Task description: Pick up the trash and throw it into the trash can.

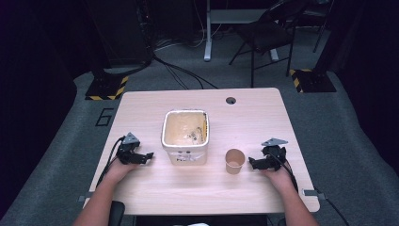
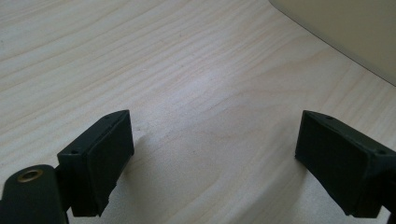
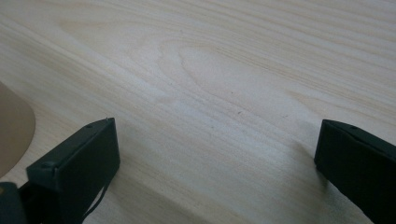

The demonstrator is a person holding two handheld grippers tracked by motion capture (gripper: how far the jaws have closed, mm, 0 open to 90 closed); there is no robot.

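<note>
The left gripper (image 1: 149,156) and right gripper (image 1: 251,163) are rested on the tabletop (image 1: 197,193), jaws spread, nothing held. A paper cup (image 1: 234,161) is stood just beside the right gripper. Farther off, a square tub (image 1: 185,135) is placed centrally. No step is judged begun; everything remains to be done.

Tub (image 1: 185,136): label print on front wall too small to read; dark specks inside unidentifiable. In left tool view, tub wall (image 2: 345,32) cut by top-right edge. In right tool view, cup (image 3: 14,133) cut by left edge, blurred.
</note>
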